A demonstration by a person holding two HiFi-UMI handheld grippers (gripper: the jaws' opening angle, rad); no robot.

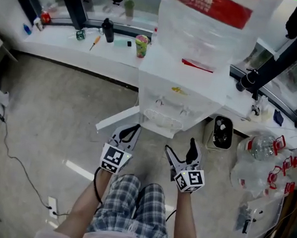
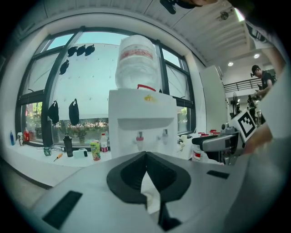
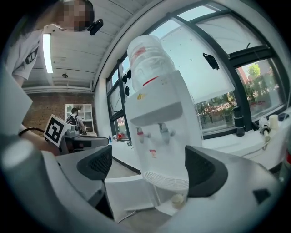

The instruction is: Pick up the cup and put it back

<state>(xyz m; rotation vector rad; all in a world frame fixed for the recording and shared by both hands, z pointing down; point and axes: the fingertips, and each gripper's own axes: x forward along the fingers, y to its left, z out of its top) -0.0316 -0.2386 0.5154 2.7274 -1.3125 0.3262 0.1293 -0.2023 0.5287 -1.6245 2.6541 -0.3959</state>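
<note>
- Holding the left hand-held gripper with its two jaws closed tip to tip and nothing gripped between them.
- Holding the right hand-held gripper with its jaws spread wide apart and empty.
- Pointing both hand-held grippers forward at the white water dispenser, close to its front but touching nothing, side by side above the checked shorts.
- Framing, between the right jaws, the round drip tray and the open lower compartment beneath it, with the compartment door swung out towards the left gripper.
- Showing, low in that compartment, a small pale round thing that looks like the cup, near the inner edge of one right jaw in the right gripper view and well apart from both grippers; being too small and blurred to tell which way its mouth or long axis points.
- Carrying a large clear water bottle upside down on top of the dispenser.
- Running along the windows behind, a white surface bearing a printed can, a dark bottle and a screwdriver.
- Lying on the floor beside the dispenser, empty clear bottles.
</note>
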